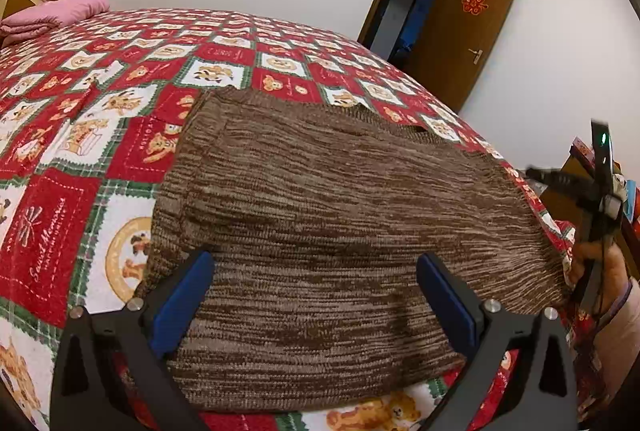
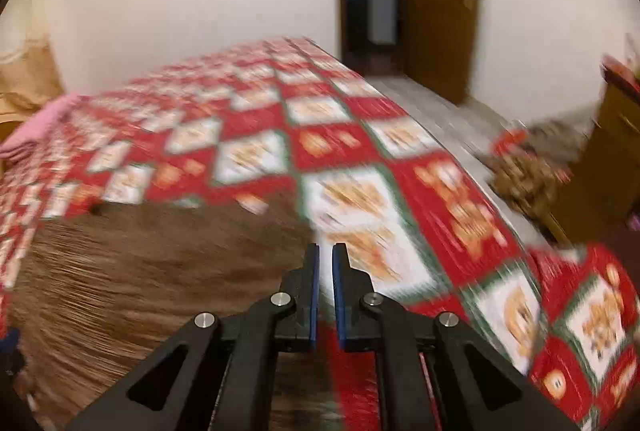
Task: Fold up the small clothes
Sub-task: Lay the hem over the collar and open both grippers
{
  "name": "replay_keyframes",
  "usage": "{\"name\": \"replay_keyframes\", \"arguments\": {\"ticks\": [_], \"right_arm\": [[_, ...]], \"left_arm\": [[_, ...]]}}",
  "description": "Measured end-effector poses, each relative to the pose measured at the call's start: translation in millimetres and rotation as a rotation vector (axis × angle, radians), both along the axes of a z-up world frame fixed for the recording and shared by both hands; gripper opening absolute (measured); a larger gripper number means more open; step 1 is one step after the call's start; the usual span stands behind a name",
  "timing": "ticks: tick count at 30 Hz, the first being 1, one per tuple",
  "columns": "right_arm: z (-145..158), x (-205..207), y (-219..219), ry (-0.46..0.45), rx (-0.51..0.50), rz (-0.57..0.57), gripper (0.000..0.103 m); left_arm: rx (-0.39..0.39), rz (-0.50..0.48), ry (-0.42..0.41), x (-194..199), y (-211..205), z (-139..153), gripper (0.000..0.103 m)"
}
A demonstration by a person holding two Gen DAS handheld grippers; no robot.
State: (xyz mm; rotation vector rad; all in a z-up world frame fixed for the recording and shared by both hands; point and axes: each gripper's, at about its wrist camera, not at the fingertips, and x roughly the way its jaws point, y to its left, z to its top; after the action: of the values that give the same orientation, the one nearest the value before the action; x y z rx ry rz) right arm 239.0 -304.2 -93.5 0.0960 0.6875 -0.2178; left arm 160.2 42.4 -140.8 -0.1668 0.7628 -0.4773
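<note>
A brown knitted garment (image 1: 320, 215) lies flat on the red patterned bedspread (image 1: 60, 191). My left gripper (image 1: 316, 271) is open, its blue-padded fingers (image 1: 188, 295) spread wide just above the garment's near part, holding nothing. In the blurred right wrist view the garment (image 2: 140, 271) lies to the left. My right gripper (image 2: 326, 255) is shut with a thin gap between the pads and holds nothing, above the bedspread (image 2: 460, 211) just past the garment's right edge. The right gripper and hand (image 1: 596, 231) also show at the left wrist view's right edge.
A pink folded blanket (image 1: 52, 17) lies at the bed's far left. An open brown door (image 1: 460, 31) stands beyond the bed. A wooden cabinet (image 2: 612, 151) and a heap of cloth (image 2: 524, 175) sit on the floor to the right of the bed.
</note>
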Motion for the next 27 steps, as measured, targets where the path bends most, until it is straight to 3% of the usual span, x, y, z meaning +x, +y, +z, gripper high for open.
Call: {"name": "replay_keyframes", "arguments": {"ticks": [3, 7, 9, 10, 12, 18, 20, 23, 25, 27], "right_arm": [[1, 28, 29, 0.034, -0.036, 0.123, 0.006], [-39, 64, 22, 0.2, -0.102, 0.086, 0.006], [-34, 60, -3, 0.154, 0.032, 0.012, 0.005], [-32, 58, -9, 0.151, 0.045, -0.014, 0.005], [-23, 36, -14, 0.14, -0.018, -0.094, 0.005], [-2, -56, 10, 0.041, 0.067, 0.033, 0.006], [-11, -82, 29, 0.019, 0.075, 0.07, 0.006], [-47, -87, 45, 0.095, 0.046, 0.088, 0.007], [-53, -96, 47, 0.0, 0.019, 0.086, 0.007], [-53, -96, 48, 0.006, 0.01, 0.082, 0.007]], "left_arm": [[0.01, 0.002, -0.001, 0, 0, 0, 0.103], [0.009, 0.003, -0.004, 0, 1, 0, 0.103], [0.003, 0.003, -0.004, -1, 2, 0, 0.103], [0.001, 0.004, -0.004, -1, 3, 0, 0.103], [0.0, 0.004, -0.005, -1, 3, 0, 0.103], [-0.01, 0.007, -0.005, 0, 4, 0, 0.103], [-0.007, 0.01, -0.005, 0, 4, 0, 0.103], [-0.011, 0.015, -0.004, -1, 7, 1, 0.103], [-0.026, 0.029, -0.005, -6, 12, 3, 0.103], [-0.067, 0.077, -0.006, -16, 28, 6, 0.103]]}}
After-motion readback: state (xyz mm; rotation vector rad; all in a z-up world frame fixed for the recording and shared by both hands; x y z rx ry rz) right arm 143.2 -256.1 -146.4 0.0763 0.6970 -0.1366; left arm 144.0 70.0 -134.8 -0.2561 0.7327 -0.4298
